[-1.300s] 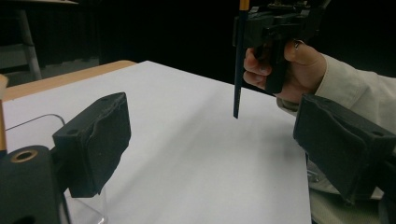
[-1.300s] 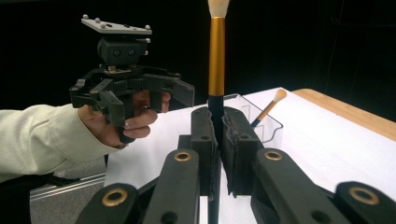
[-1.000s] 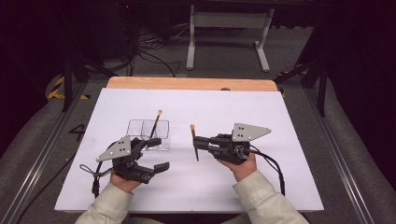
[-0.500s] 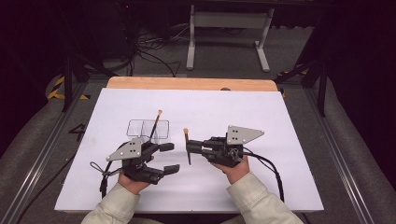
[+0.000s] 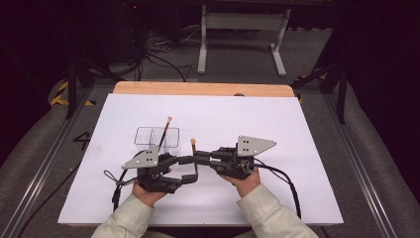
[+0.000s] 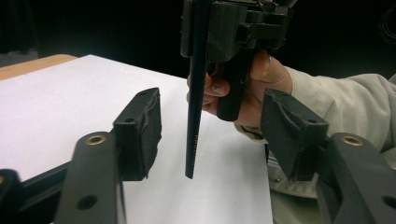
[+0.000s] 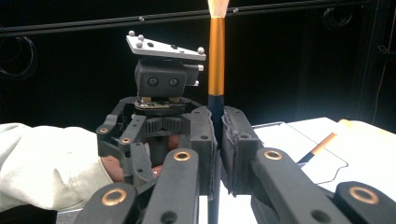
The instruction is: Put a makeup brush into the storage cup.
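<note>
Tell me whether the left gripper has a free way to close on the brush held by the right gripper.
Probably yes: the left gripper already straddles the brush handle, pads apart from it, nothing between. Its jaws have just been closing.

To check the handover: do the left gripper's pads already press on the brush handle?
No, the brush handle hangs between the pads, touching neither.

My left gripper (image 6: 212,135) has been closing its jaws around the dark brush handle (image 6: 194,116), not touching; right gripper (image 6: 233,28) grips it above.
</note>
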### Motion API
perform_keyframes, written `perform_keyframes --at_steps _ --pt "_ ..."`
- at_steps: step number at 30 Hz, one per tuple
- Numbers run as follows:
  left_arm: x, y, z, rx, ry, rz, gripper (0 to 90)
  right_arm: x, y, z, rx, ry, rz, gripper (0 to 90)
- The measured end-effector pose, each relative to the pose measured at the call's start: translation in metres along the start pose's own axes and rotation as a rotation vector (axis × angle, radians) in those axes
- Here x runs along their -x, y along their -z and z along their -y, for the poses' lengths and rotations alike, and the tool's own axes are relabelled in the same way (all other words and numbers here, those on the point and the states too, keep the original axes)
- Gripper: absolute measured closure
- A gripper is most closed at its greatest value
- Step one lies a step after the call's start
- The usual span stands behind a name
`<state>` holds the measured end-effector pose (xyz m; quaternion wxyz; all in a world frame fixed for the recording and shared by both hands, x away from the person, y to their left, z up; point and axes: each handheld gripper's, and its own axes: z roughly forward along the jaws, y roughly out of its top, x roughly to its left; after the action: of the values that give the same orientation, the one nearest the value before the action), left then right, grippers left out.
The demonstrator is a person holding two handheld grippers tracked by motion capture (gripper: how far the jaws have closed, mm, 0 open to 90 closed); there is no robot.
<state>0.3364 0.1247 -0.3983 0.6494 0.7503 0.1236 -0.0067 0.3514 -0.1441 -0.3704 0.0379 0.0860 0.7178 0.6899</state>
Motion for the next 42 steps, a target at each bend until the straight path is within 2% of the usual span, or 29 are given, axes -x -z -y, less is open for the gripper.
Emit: perform_keyframes --at_steps 2,9,15,19,22,29,31,36,39,42 --pt "0.0000 0.0002 -0.0003 -0.002 0.002 0.007 47.0 -0.0002 -0.0011 0.0008 -0.001 -0.002 -0.006 83.4" --pt "0.0003 -0.0011 -0.0003 -0.013 0.007 0.028 55.2 -0.0011 -0.0043 0.0032 0.001 -0.006 -0.020 83.4" --pt "-0.0008 0.0003 -0.0003 -0.010 0.027 0.019 68.3 -0.0021 -0.0059 0.0047 -0.003 -0.004 -0.033 83.3" --pt "-0.0010 0.0012 -0.0006 -0.017 0.027 0.014 78.1 -0.0038 -0.0063 0.0046 -0.003 -0.002 -0.046 83.2" --pt "0.0001 0.0018 -0.0011 -0.018 0.028 0.001 81.1 -0.0048 -0.0061 0.0044 -0.001 0.006 -0.048 83.2" --pt "0.0026 0.0013 -0.0022 -0.037 0.004 -0.009 82.9 -0.0039 -0.0052 0.0050 -0.006 -0.003 -0.054 82.7" --pt "0.0034 0.0012 -0.0027 -0.044 -0.003 -0.014 83.0 -0.0041 -0.0047 0.0072 0.013 0.002 -0.053 82.3" --pt "0.0041 0.0005 -0.0024 -0.043 -0.013 0.002 83.1 -0.0045 -0.0033 0.0074 0.006 -0.005 -0.061 81.0" --pt "0.0051 0.0004 -0.0033 -0.050 -0.024 0.000 83.3 -0.0035 -0.0014 0.0060 0.010 -0.016 -0.055 72.8" --pt "0.0057 0.0008 -0.0037 -0.051 -0.030 -0.005 83.3 -0.0010 0.0013 0.0046 0.019 -0.047 -0.057 63.0"
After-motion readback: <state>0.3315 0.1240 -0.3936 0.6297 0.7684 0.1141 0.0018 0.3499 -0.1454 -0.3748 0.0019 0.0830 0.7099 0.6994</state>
